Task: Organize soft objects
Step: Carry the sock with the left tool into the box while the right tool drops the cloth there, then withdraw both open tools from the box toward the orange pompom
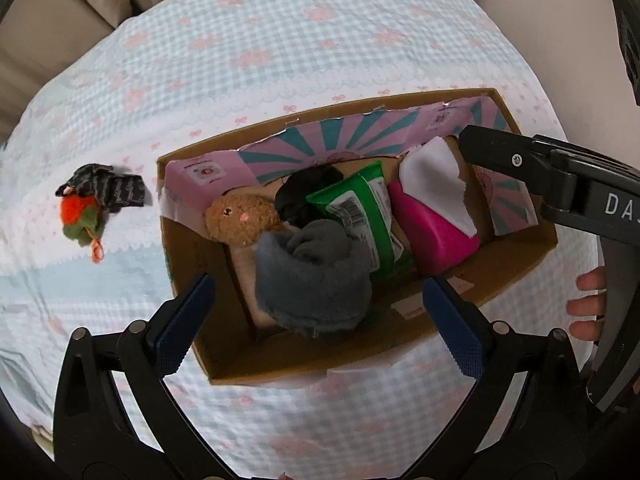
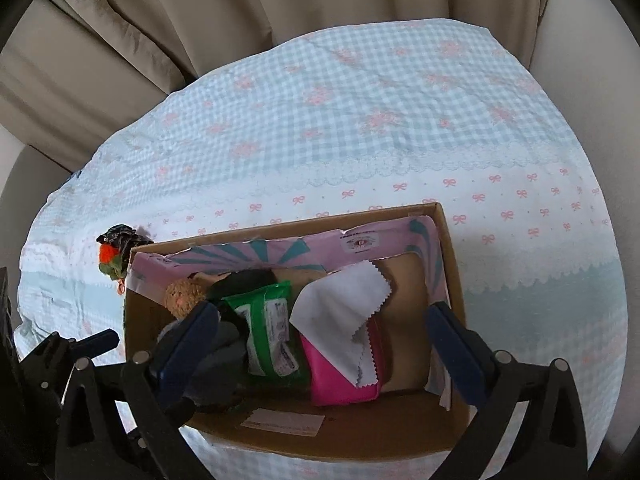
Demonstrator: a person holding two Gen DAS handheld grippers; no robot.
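Note:
An open cardboard box sits on the checked bedspread. It holds a brown plush toy, a grey cloth, a dark soft item, a green wipes pack, a pink pouch and a white cloth. My left gripper is open and empty, above the grey cloth. My right gripper is open and empty over the box. A dark cloth and an orange-green knitted toy lie left of the box.
The blue-and-white checked bedspread spreads around the box. Beige curtains hang behind the bed. The right gripper's body reaches over the box's right end in the left wrist view.

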